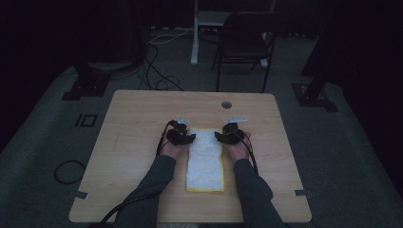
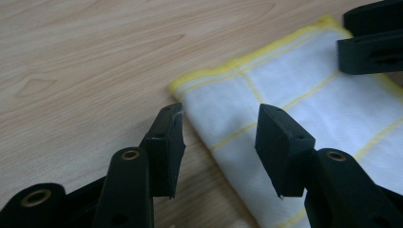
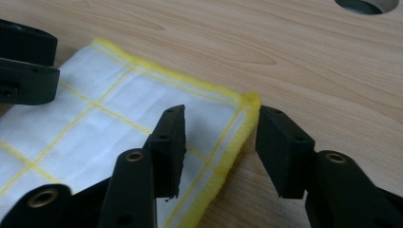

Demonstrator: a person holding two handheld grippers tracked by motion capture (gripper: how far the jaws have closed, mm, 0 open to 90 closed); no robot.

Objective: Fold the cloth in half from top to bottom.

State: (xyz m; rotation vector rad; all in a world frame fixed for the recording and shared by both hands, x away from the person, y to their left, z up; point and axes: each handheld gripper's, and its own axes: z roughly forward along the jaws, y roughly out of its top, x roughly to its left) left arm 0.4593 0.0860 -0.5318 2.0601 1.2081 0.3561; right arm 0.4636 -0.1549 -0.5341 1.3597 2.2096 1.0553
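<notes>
While both sets of jaws stand apart, neither grips anything: left gripper [image 2: 221, 142] straddles the near-left edge of the cloth [image 2: 304, 99], pads clear of it; right gripper [image 3: 221, 142] straddles the cloth's far-right corner, pads also clear. Cloth is folded, white with yellow grid and hem, lying flat mid-table [image 1: 138, 123] between the 2 hands. High view is dim, so the jaw gap is hard to read there. Each gripper view cuts off the opposite gripper at the frame edge. Hole [image 3: 366, 4] in the table is half cropped.

Readable text: none on the cloth [image 2: 304, 95], the table [image 1: 142, 123] or the gripper jaws.
Labels, brands, numbers: none legible.
</notes>
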